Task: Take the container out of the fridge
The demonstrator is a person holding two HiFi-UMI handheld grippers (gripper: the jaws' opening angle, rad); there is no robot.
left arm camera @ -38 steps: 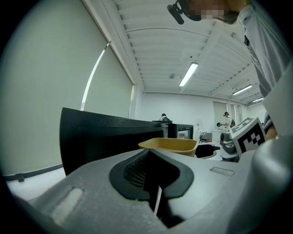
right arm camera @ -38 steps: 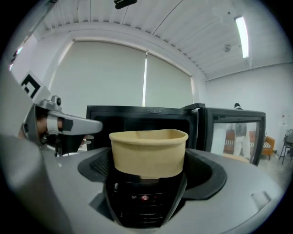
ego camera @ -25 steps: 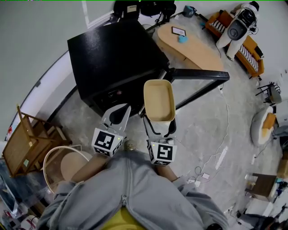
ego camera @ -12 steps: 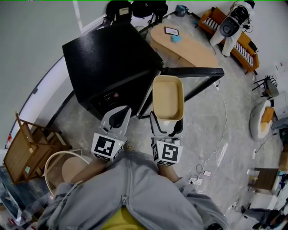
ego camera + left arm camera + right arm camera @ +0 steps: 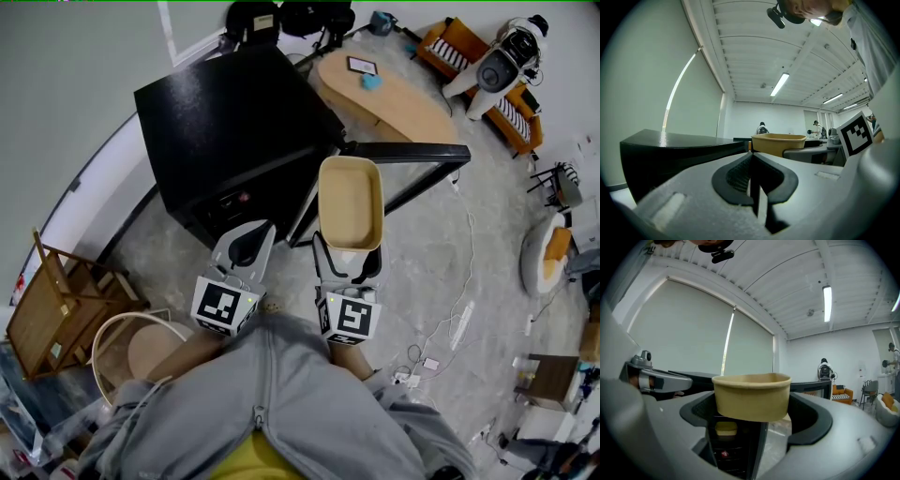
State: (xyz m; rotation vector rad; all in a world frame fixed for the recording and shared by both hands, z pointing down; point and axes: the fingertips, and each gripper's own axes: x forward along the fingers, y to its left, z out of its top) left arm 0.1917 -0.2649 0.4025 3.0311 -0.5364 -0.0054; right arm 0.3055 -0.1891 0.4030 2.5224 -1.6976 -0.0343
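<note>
A tan oblong container (image 5: 350, 202) is held in front of the black fridge (image 5: 234, 122), clear of its opening, with my right gripper (image 5: 349, 251) shut on its near end. In the right gripper view the container (image 5: 752, 397) fills the jaws, and a second tan tub (image 5: 725, 428) shows on a shelf inside the fridge (image 5: 729, 451). The fridge door (image 5: 403, 155) stands open to the right. My left gripper (image 5: 246, 246) hangs beside the right one, shut and empty; its view shows its closed jaws (image 5: 752, 180) and the container (image 5: 779, 143) beyond.
A wooden table (image 5: 384, 94) with a tablet stands behind the fridge, and a white robot (image 5: 497, 61) by an orange sofa at the far right. A wooden chair (image 5: 56, 309) and round stool (image 5: 141, 342) sit at my left. Cables (image 5: 459, 319) trail over the floor at the right.
The right gripper has carried the container a little to the right, away from the fridge front. The left gripper has stayed beside it, shut.
</note>
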